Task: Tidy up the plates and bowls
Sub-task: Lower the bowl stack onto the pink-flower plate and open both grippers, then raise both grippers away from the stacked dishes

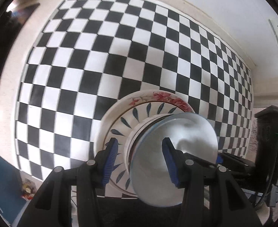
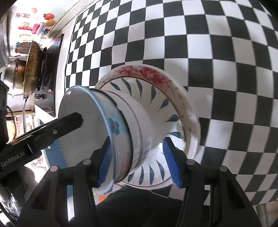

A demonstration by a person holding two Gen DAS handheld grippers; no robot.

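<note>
Stacked bowls (image 2: 131, 132) between open claw (image 2: 139, 162)

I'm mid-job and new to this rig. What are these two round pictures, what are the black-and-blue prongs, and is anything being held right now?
Each picture comes from a fisheye camera on a handheld two-finger gripper, looking along its blue-padded fingers. One shows the left gripper, the other the right gripper. On the checkered surface sits one stack: red-flower plate, blue-leaf plate, white bowl, blue-rimmed bowl on top. Both grippers are open around the stack; the left straddles the top bowl's rim. Nothing is clamped.
</note>
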